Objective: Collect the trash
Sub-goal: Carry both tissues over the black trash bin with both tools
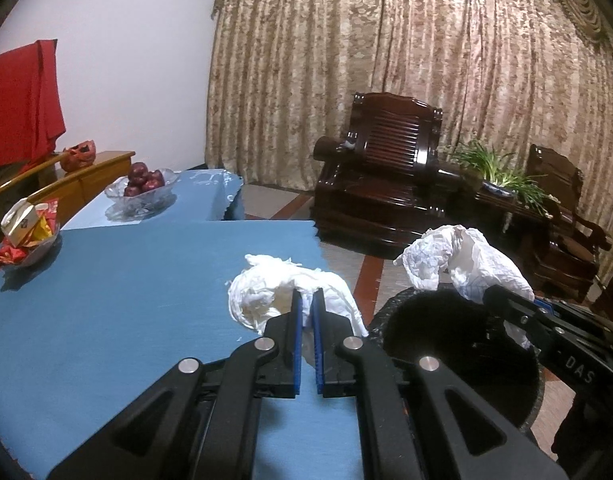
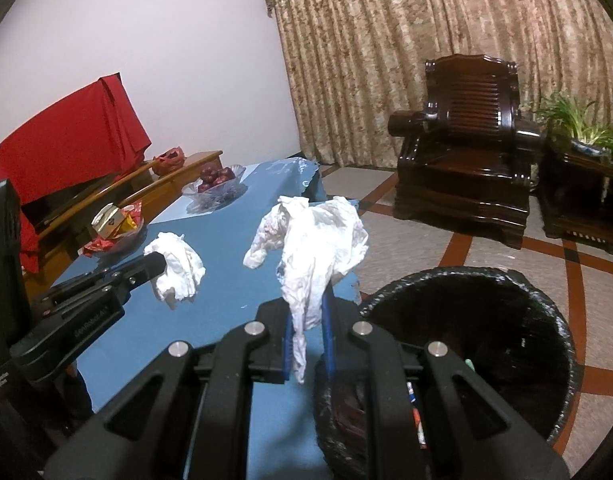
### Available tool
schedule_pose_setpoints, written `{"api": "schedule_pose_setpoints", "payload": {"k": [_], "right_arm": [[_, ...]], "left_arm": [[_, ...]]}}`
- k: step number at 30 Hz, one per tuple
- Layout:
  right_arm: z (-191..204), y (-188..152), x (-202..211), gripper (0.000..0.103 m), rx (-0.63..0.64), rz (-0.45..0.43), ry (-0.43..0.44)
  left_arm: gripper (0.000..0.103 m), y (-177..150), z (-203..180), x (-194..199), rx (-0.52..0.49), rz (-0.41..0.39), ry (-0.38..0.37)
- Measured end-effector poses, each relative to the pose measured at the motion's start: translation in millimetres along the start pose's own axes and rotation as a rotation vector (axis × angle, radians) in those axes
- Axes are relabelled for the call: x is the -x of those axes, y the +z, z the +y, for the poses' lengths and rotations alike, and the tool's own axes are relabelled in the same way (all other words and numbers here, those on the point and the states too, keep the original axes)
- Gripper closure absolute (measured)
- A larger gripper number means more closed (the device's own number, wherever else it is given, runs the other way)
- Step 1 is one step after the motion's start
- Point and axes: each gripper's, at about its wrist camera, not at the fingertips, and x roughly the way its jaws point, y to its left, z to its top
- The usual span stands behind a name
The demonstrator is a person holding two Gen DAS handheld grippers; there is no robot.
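Note:
My left gripper (image 1: pixel 305 300) is shut on a crumpled white tissue wad (image 1: pixel 262 292), held above the blue table (image 1: pixel 106 300) near its right edge. Seen from the right wrist view, that left gripper (image 2: pixel 158 266) and its wad (image 2: pixel 178 268) hang to the left. My right gripper (image 2: pixel 308 308) is shut on a larger crumpled white paper (image 2: pixel 314 240) that sticks up between the blue pads. The left wrist view shows that paper (image 1: pixel 458 260) over the black trash bin (image 1: pixel 446 340). The bin (image 2: pixel 506 320) stands on the floor right of the table, with some litter inside.
A glass bowl of red apples (image 1: pixel 142 188) and a dish of wrapped snacks (image 1: pixel 26 236) sit on the table's far left. A wooden sideboard (image 1: pixel 86 176) with red cloth runs behind. Dark wooden armchairs (image 2: pixel 466 152) and a potted plant (image 2: pixel 582 128) stand before the curtains.

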Motion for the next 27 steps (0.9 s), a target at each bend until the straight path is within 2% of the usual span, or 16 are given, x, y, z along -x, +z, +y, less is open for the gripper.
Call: {"api": "schedule_pose_setpoints", "payload": {"k": [27], "right_arm": [[-66.2, -18.1, 43.0, 0.092, -0.064, -0.019, -0.157]], "left_arm": [[0.098, -9.5, -70.6, -15.3, -0.084, 0.030, -0.127]]}}
